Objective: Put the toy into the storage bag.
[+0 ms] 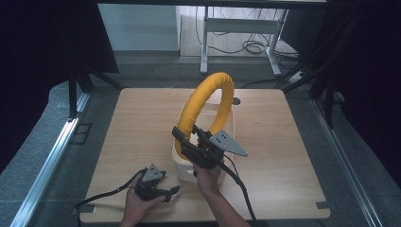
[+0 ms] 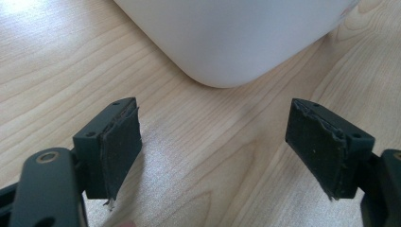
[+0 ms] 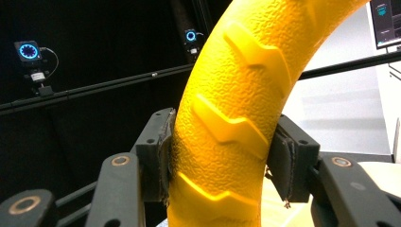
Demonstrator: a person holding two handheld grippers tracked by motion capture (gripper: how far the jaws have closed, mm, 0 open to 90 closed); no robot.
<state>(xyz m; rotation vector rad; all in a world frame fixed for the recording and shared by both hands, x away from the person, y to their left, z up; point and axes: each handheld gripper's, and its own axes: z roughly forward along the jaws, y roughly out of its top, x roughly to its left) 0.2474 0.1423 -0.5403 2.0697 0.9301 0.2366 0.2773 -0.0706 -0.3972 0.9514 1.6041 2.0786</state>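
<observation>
A yellow ring (image 1: 208,97) with a raised tread pattern stands upright over a white box (image 1: 182,166) in the middle of the wooden table (image 1: 283,156). My right gripper (image 1: 188,134) is shut on the ring's lower left arc, its pads pressed against both sides of the ring (image 3: 236,118) in the right gripper view, where that gripper (image 3: 222,161) points upward. My left gripper (image 1: 169,182) rests low on the table by the box's near left corner. It (image 2: 215,151) is open with bare wood between its pads, and the box's rounded corner (image 2: 227,42) lies just ahead.
The table's near edge runs right behind both hands. Wide bare wood lies left and right of the box. A metal rail (image 1: 45,170) runs along the floor at the left. A white desk frame (image 1: 239,28) and floor cables lie beyond the far edge.
</observation>
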